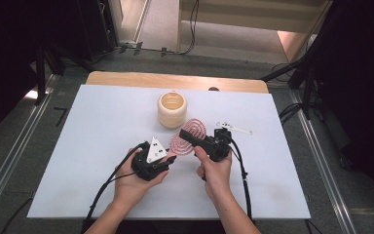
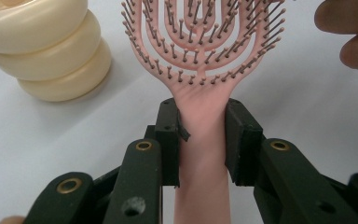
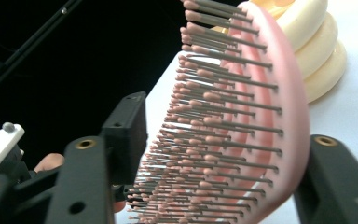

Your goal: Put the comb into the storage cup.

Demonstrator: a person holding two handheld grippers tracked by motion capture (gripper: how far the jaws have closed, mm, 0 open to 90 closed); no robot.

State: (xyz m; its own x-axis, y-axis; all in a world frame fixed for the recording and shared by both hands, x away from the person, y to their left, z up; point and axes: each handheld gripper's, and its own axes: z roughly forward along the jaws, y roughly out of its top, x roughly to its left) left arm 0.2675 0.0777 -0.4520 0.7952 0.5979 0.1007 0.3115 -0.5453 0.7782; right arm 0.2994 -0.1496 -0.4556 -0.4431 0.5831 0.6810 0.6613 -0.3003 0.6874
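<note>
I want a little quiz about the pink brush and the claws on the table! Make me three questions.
1. True or false: the left claw grips the pink plastic vented hairbrush by its handle.
2. What stands beside the brush head? A) a blue metal mug B) a cream ribbed plastic cup C) a green glass bottle
3. Fill in: the right claw has its jaws around the brush's ____.

Key: 1 true; 2 B; 3 head, bristles on one side and back on the other.

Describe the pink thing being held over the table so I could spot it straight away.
On the white table, just in front of the cream ribbed pot, two hand-held grippers meet. Between them is a pink hairbrush. Its open, looped head bristling with ball-tipped pins sets it apart.
</note>
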